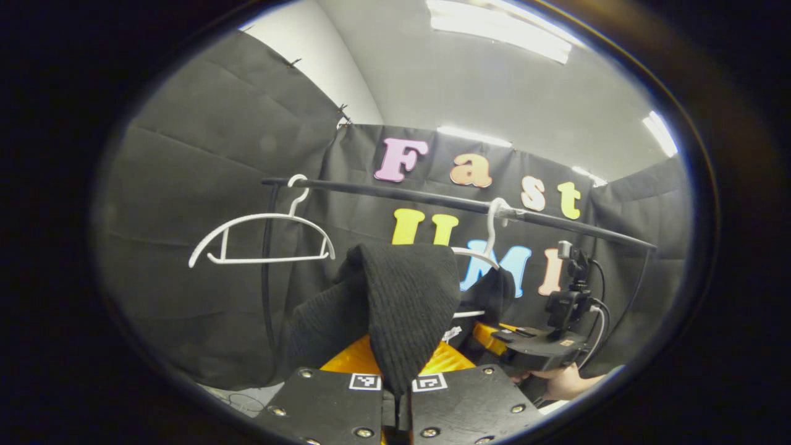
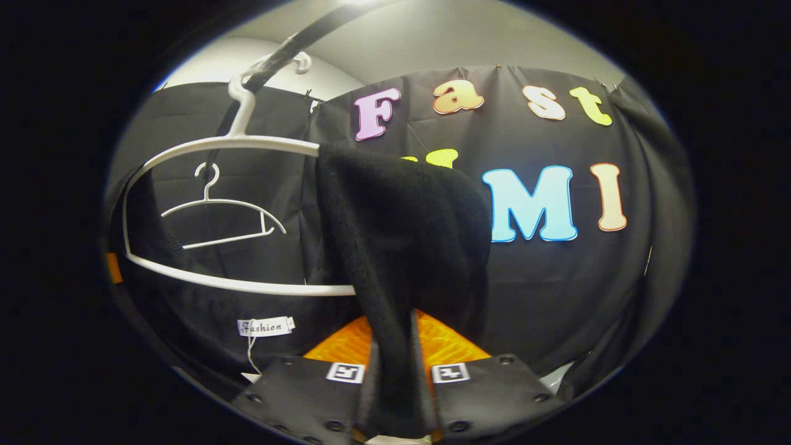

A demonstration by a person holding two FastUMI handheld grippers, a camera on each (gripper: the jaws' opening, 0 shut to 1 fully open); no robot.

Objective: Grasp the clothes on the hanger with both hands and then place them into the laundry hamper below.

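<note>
Both claws, the left claw point(image 1: 397, 395) and the right claw point(image 2: 395, 395), pinch the black knitted garment point(image 2: 401, 235), which hangs half off the white plastic hanger point(image 2: 185, 148). Lowering it into the hamper remains.

Your garment point(image 2: 401, 247): black ribbed knit, matt, coarse | hangers point(image 1: 262, 238): smooth white plastic, slight sheen | rail point(image 1: 432, 199): dark, smooth, looks metal | your finger pads point(image 2: 448, 346): orange, ridged, glossy | booth wall point(image 1: 204, 185): matt black cloth, creased
</note>
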